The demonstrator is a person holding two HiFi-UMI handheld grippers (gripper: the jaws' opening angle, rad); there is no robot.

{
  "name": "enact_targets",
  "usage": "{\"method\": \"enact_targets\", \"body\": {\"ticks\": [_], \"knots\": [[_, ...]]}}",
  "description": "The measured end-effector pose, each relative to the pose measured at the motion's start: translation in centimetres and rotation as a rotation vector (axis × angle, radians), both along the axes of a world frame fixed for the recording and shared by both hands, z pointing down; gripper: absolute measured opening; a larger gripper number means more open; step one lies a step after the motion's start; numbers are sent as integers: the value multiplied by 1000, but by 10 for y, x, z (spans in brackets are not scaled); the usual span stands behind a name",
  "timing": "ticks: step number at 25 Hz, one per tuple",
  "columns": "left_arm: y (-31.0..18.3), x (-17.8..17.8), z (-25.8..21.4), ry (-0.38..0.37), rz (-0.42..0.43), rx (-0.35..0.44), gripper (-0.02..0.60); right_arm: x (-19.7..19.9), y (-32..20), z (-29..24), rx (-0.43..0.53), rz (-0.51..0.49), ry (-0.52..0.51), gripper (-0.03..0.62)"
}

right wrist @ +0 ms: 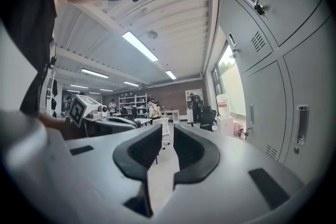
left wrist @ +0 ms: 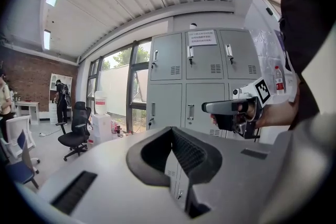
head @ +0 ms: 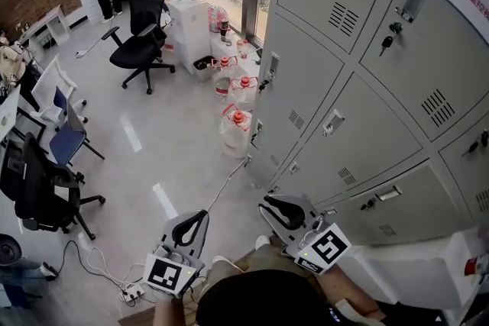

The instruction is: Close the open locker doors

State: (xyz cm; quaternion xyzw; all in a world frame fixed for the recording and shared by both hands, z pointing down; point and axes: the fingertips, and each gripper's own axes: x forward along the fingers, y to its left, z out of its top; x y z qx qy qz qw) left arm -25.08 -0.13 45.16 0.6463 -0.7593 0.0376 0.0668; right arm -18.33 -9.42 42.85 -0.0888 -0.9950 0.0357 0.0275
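Observation:
The grey locker bank (head: 344,88) fills the right of the head view, and every door I can see on it lies flush and shut. It also stands ahead in the left gripper view as lockers (left wrist: 189,76) and along the right edge of the right gripper view as a locker door (right wrist: 299,92). My left gripper (head: 200,216) is low in front of me with its tips touching and nothing held (left wrist: 171,132). The right gripper (head: 267,204) hovers near the bottom lockers with a narrow gap between its pads, empty (right wrist: 167,134).
Several water jugs (head: 237,122) stand on the floor by the locker's left end, beside a water dispenser (head: 187,19). A black office chair (head: 141,42) and more chairs (head: 46,179) stand to the left. A power strip with cables (head: 130,290) lies near my feet.

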Motion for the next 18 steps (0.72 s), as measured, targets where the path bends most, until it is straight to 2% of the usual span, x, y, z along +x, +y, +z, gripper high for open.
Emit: {"method": "enact_targets", "body": {"ticks": [10, 18], "knots": [[-11, 0, -6, 5, 41, 15, 8, -4, -2, 3, 23, 22, 13, 63], [-20, -4, -2, 12, 49, 13, 8, -6, -12, 7, -3, 37, 20, 64]]}}
